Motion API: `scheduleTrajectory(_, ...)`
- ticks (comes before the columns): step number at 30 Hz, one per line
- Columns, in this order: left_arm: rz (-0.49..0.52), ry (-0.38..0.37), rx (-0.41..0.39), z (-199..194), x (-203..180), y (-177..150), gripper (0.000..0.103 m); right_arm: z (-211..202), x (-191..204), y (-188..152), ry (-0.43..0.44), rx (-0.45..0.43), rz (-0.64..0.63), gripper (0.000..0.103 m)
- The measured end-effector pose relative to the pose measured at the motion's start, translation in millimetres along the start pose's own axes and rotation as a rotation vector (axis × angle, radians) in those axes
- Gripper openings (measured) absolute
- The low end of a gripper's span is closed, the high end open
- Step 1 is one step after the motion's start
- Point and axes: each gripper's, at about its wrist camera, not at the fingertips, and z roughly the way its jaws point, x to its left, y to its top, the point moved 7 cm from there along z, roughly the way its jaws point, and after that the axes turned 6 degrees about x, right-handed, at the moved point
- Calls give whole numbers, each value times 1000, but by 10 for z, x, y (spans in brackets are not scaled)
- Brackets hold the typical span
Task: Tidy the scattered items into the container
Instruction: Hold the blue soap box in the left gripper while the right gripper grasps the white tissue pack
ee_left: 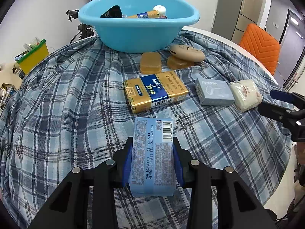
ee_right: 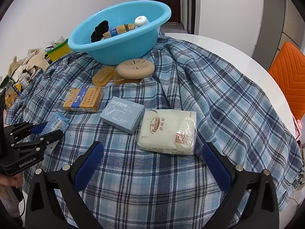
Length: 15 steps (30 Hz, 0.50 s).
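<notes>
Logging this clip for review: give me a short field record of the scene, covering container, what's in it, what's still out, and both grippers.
container: blue plastic basin at the far side of the plaid cloth
in basin: black brush, gold-and-blue tube, white round cap
still out: gold cigarette carton, grey-blue box, white tissue pack, two amber soap cases, beige round case
left gripper: shut on light-blue wipes pack
right gripper: open, empty, just short of the tissue pack

Light-blue wipes pack (ee_left: 152, 156) on plaid cloth, turquoise basin (ee_left: 137, 32) beyond, partly filled
</notes>
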Motion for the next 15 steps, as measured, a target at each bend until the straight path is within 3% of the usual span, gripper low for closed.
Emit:
scheduleTrajectory(5,-30,2,-8,-9,12,-12,40,71,25,9,-55,5,-23,103)
scheduleTrajectory(10,-61,-3,-36,-82,61,5,40,132,-45,81,-174,-7,-34,103)
scheduleTrajectory(15,-61,28,-21,-61,149,-1,40,209,-83,105,-166,13,-19,103)
